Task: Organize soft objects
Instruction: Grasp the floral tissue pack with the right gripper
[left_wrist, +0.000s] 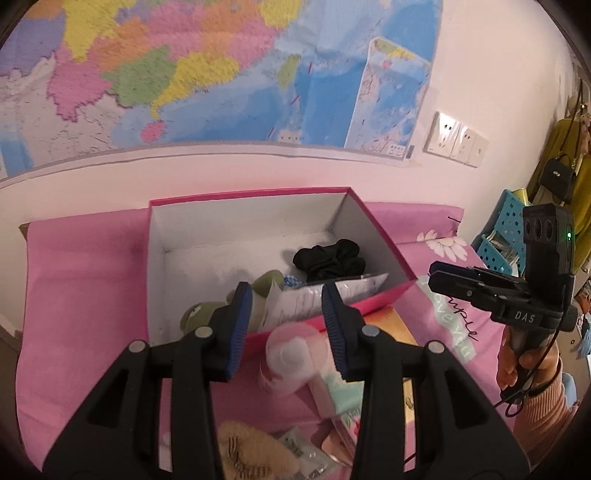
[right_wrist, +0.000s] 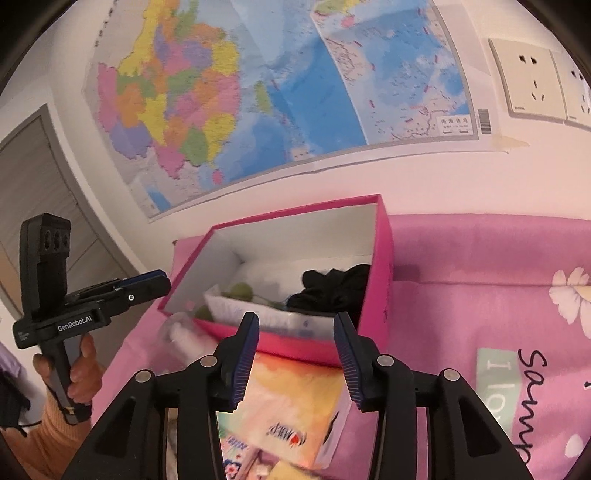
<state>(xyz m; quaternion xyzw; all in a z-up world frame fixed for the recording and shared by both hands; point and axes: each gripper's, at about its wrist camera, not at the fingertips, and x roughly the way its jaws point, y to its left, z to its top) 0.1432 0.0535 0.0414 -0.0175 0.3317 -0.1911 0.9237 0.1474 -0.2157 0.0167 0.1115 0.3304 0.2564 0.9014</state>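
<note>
A pink cardboard box (left_wrist: 380, 236) with a white inside stands on the pink bedsheet (left_wrist: 85, 295). In it lie a black scrunchie (left_wrist: 330, 258), a green plush toy (left_wrist: 201, 314) and a clear plastic packet (left_wrist: 317, 299). My left gripper (left_wrist: 286, 325) is open and empty, just before the box's near wall. A pale pink round item (left_wrist: 291, 360) lies blurred below it. My right gripper (right_wrist: 297, 350) is open and empty, above a yellow packet (right_wrist: 295, 402). The box also shows in the right wrist view (right_wrist: 380, 280). In the left wrist view the right gripper (left_wrist: 458, 280) looks shut.
A beige plush piece (left_wrist: 247, 454) and small packets (left_wrist: 306, 450) lie at the near edge of the sheet. A blue plastic basket (left_wrist: 506, 229) stands at the right. A map (left_wrist: 207, 70) and wall sockets (left_wrist: 456, 138) are on the wall behind.
</note>
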